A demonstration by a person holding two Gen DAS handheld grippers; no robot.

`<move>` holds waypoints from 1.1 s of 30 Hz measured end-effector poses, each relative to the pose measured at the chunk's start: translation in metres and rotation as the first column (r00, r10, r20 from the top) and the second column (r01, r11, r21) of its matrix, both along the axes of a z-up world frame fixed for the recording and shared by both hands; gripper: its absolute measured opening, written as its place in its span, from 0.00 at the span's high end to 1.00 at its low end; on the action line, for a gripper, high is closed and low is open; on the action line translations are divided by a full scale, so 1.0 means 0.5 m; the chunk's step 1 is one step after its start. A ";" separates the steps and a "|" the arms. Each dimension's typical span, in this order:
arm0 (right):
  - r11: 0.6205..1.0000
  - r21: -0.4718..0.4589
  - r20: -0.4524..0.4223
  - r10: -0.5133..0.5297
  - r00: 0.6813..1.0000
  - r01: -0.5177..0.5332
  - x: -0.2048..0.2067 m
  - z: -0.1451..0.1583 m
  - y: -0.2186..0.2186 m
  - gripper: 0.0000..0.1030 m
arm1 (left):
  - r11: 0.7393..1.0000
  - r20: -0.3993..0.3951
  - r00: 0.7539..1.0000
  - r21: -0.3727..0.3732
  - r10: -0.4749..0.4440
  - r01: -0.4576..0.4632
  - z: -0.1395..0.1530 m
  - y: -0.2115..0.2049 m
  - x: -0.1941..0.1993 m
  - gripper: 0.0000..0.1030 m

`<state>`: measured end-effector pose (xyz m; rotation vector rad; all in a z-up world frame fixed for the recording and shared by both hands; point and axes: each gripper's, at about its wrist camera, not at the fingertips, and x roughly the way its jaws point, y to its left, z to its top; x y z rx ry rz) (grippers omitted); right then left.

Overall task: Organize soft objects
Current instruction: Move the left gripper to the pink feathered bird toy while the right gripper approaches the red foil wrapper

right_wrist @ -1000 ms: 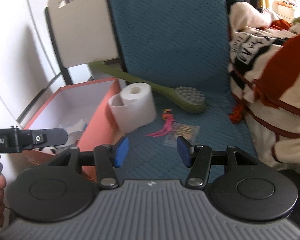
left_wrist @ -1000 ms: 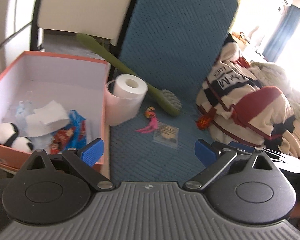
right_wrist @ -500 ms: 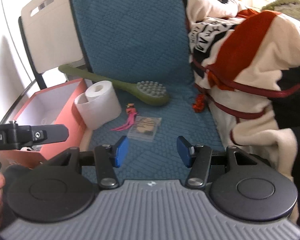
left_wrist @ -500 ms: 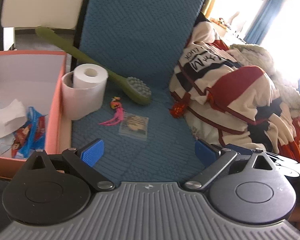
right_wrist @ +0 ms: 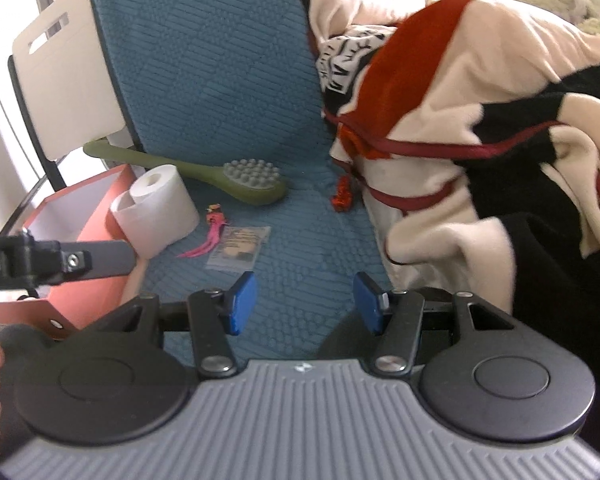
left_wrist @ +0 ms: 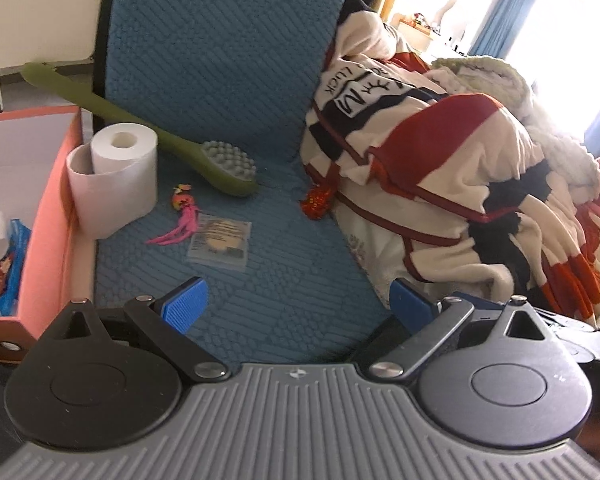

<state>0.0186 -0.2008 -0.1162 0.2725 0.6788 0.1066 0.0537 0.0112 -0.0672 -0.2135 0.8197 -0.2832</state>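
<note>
Two claws gape empty; toilet roll [left_wrist: 114, 178] touches orange box [left_wrist: 50, 216].

a blue quilted seat cushion [left_wrist: 228, 80] fills the middle; a white chair back [right_wrist: 64, 80] stands left; bright, washed-out window light with blue curtains [left_wrist: 504, 12], probably.

Each gripper [left_wrist: 298, 304] [right_wrist: 305, 302] is built with blue ribbed pads [left_wrist: 184, 305], black linkage arms with silver screws, and a ribbed grey housing.

A home: blanket-heaped sofa [left_wrist: 228, 80] (toilet roll [left_wrist: 116, 176] beside), curtained window [left_wrist: 504, 12].
</note>
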 end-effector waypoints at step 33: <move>0.997 -0.040 0.092 -0.057 0.994 0.061 0.218 -0.068 0.058 0.45 | 0.989 0.027 0.996 0.115 0.088 -0.090 -0.194 0.060 0.239 0.04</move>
